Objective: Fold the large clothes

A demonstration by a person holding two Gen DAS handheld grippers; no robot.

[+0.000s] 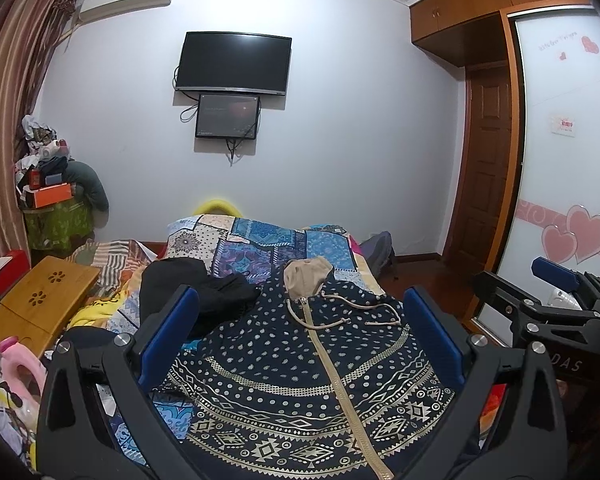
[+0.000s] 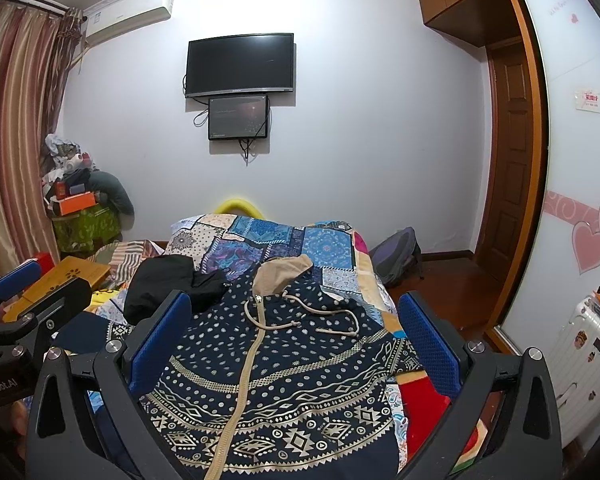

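Note:
A navy zip hoodie with beige patterns, a beige zip and a beige-lined hood lies flat, front up, on the bed, hood toward the far wall. It also shows in the right wrist view. My left gripper is open and empty, held above the hoodie's lower half. My right gripper is open and empty, held above the hoodie too. The right gripper shows in the left wrist view at the right; the left gripper shows in the right wrist view at the left.
A black garment lies left of the hoodie on the patchwork bedspread. A wooden lap desk sits at the bed's left. A backpack is on the floor by the bed; a white suitcase stands by the wardrobe.

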